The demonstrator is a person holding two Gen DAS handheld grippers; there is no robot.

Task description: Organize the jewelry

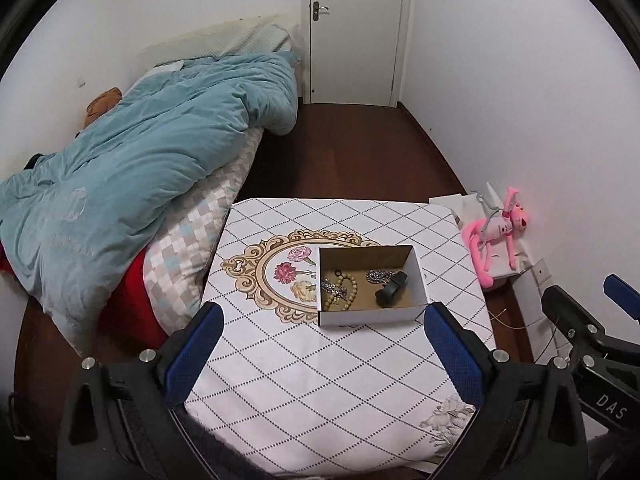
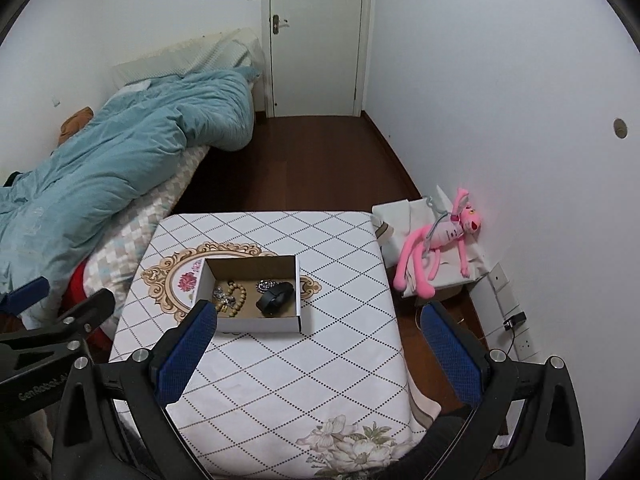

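The left gripper is spread wide and holds nothing; its blue-padded fingers hover above the near half of the table. The right gripper is likewise spread and empty, positioned over the table's near right corner.

A white cardboard box with an open top sits near the table's centre, toward the far edge, partly covering the printed floral medallion. Inside the box, at its left side, lie a beaded bracelet and a silver chain piece, touching. At the right side lie a second silver chain and a black band, adjacent.

Beyond the table's right edge, a pink plush toy leans against the wall.
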